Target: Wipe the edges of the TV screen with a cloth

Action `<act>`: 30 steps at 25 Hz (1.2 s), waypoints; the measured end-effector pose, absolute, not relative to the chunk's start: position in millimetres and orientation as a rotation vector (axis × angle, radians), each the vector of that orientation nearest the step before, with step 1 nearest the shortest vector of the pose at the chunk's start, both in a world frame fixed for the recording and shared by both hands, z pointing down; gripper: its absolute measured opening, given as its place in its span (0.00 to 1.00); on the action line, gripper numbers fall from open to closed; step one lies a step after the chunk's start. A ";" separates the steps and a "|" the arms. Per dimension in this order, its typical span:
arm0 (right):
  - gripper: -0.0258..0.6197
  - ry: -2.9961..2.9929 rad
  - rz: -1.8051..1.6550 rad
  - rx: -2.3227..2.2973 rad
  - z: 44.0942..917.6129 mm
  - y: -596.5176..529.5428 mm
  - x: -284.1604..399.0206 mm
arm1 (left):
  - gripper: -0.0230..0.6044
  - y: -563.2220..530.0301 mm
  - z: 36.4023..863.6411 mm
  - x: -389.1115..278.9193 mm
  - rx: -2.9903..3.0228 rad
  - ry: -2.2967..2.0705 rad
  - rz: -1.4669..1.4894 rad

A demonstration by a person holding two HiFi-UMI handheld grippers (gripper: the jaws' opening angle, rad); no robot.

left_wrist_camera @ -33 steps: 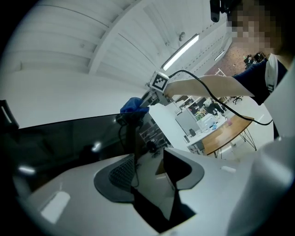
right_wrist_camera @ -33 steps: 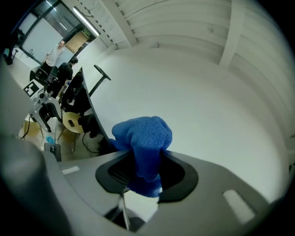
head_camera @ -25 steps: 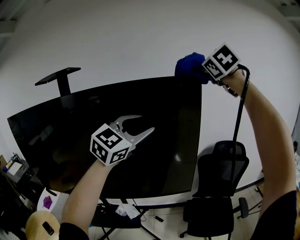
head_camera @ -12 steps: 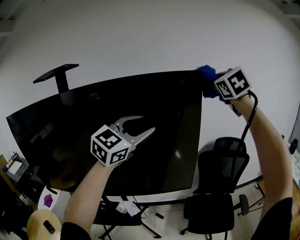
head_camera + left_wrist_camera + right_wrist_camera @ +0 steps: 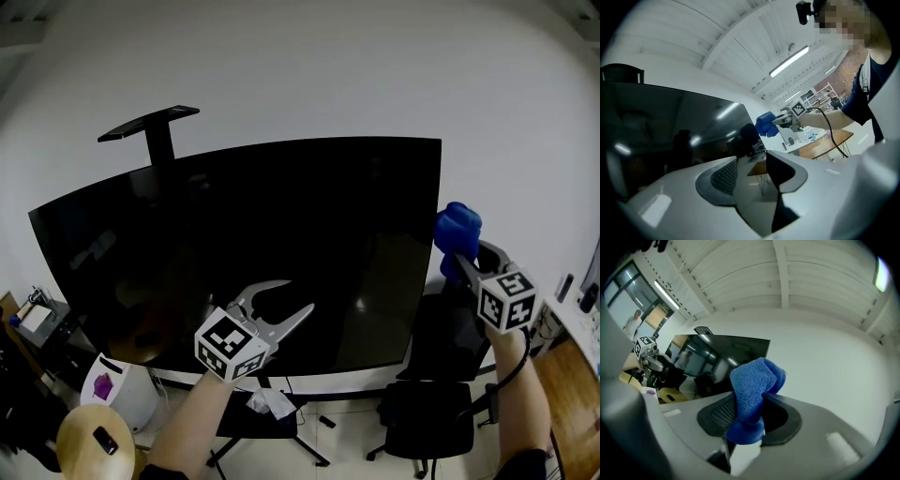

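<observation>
White moulded plastic makes up the left gripper (image 5: 298, 294), which hovers in front of the lower middle of the broad, glossy black TV screen (image 5: 253, 244). Its 2 jaws stand apart with nothing between them, and their ribbed dark pads (image 5: 724, 176) are bare. It seems to be parked there as the idle hand, kept clear of the glass while the other does the wiping. Its marker cube (image 5: 230, 345) sits just below the TV screen's bottom edge. The right gripper (image 5: 459, 258) is at the TV screen's right edge, about halfway down, jaws clamped on a blue terry cloth (image 5: 457, 228). The cloth is pinched low, so a soft, looped, bunched wad bulges out past the jaw tips. That wad, not hard plastic, is what meets the frame. It lies against or just beside the thin right edge; actual contact cannot be settled from here. Judging by the position, the side-edge pass is under way, with the lower part of that edge and the bottom edge yet to do. Below the TV screen's right corner stands a black mesh-backed office chair (image 5: 431, 412). Behind the TV screen rise a flat black bracket on a post (image 5: 150, 127) and a plain matte white wall (image 5: 309, 66).
</observation>
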State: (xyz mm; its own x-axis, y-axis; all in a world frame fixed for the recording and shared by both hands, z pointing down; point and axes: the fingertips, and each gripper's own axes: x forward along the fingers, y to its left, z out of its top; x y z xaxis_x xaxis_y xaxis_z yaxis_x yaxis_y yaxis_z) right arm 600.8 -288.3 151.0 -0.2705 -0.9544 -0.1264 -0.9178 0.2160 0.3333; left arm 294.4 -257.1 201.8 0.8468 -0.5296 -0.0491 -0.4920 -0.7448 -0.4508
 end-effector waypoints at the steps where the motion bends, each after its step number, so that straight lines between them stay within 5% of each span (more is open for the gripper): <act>1: 0.26 -2.402 -0.499 1.819 172.1 -274.0 586.6 | 0.33 -246.3 214.7 283.6 -2.575 0.763 -0.115; 18: 0.26 -2.725 0.061 1.550 419.0 -76.9 292.6 | 0.33 -92.7 421.7 144.9 -2.778 0.895 -0.217; 30: 0.26 -2.760 0.164 1.437 450.4 -51.8 281.4 | 0.33 -67.7 451.3 135.1 -2.830 1.079 -0.224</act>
